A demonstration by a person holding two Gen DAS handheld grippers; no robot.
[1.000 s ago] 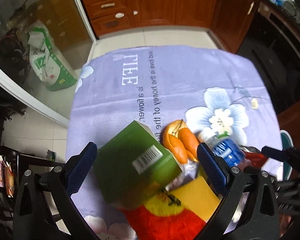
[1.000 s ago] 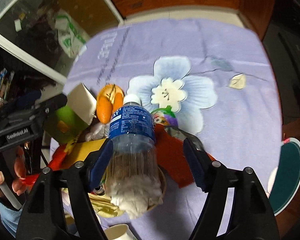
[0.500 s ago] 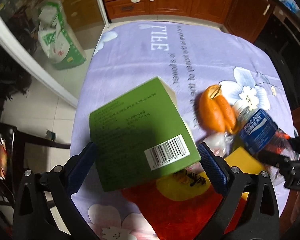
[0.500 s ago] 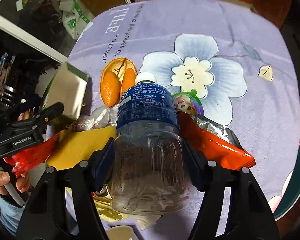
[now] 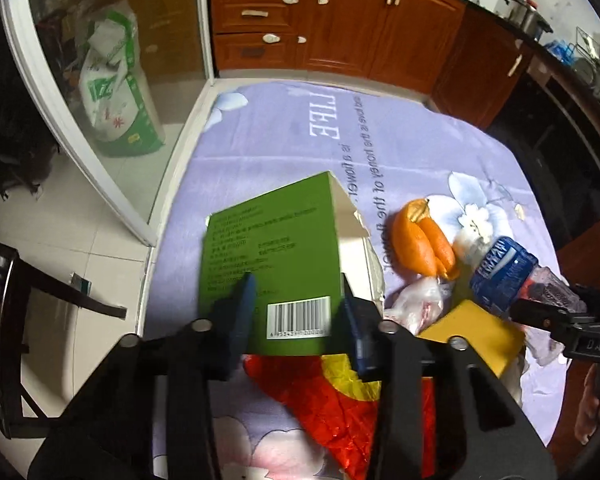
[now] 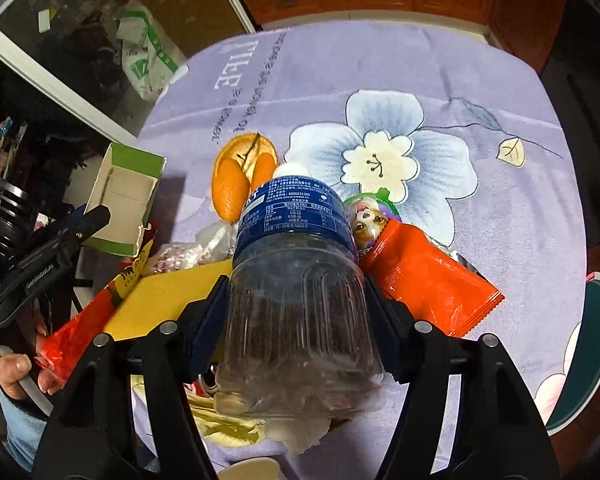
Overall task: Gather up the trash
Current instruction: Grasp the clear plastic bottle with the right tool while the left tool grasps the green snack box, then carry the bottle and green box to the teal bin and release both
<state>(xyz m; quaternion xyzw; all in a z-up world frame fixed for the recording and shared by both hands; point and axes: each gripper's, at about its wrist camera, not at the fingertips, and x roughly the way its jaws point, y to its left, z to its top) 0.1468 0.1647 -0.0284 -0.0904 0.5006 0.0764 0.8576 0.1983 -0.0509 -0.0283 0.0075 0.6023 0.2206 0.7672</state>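
The left hand-held gripper (image 5: 296,312) is closing on the green box (image 5: 272,256), low in the frame's centre, jaws bracketing its near end. The right hand-held gripper (image 6: 296,320) clamps the plastic bottle (image 6: 300,280), centre frame. The open, hollow box could crumple or slip; the smooth bottle might twist loose.

— How do the left tongs (image 5: 298,312) stand?
— Tilted steeply down over the green box (image 5: 268,264), their jaws closing with the box's barcode end between the blue pads.
— And the right tongs (image 6: 296,316)?
— Also pitched down, right of the box, clamped on both sides of the clear bottle (image 6: 300,300).
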